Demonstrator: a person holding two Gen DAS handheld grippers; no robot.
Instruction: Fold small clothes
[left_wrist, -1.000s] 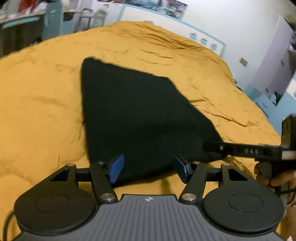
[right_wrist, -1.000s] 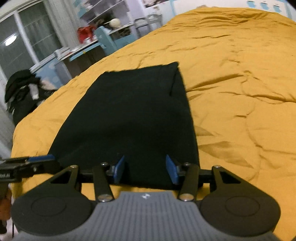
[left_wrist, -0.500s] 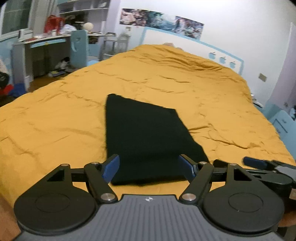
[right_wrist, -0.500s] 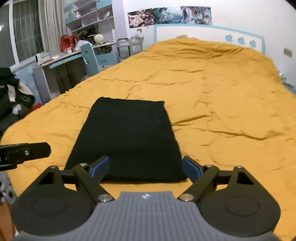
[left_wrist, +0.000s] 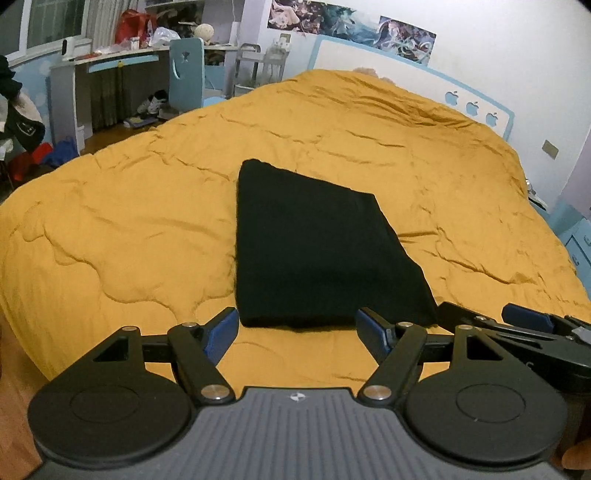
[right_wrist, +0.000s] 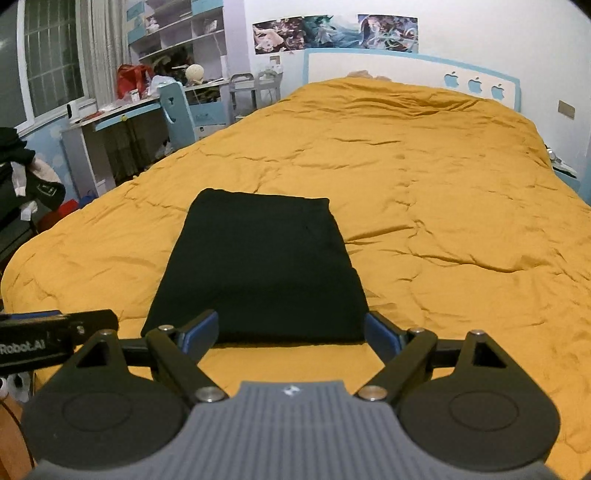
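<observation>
A black garment (left_wrist: 314, 251) (right_wrist: 258, 266), folded into a flat rectangle, lies near the front edge of the bed's orange quilt (left_wrist: 129, 221) (right_wrist: 443, 184). My left gripper (left_wrist: 297, 334) hovers above and just short of its near edge, open, with nothing between its blue pads. My right gripper (right_wrist: 291, 336) hangs likewise before the near edge, open wide and empty. Each view catches the other gripper at its side: the right gripper (left_wrist: 524, 325) low on the right, the left gripper (right_wrist: 51, 332) low on the left.
A desk (right_wrist: 110, 125) with a blue chair (right_wrist: 177, 110), shelves and clutter stand to the left of the bed. Dark clothes hang at the far left (right_wrist: 22, 177). The white-and-blue headboard (right_wrist: 406, 70) and a bedside cabinet (left_wrist: 576, 236) bound the far side.
Both grippers opened wider, let go of the garment's near edge and rose back from it. The garment stays flat on the quilt.
</observation>
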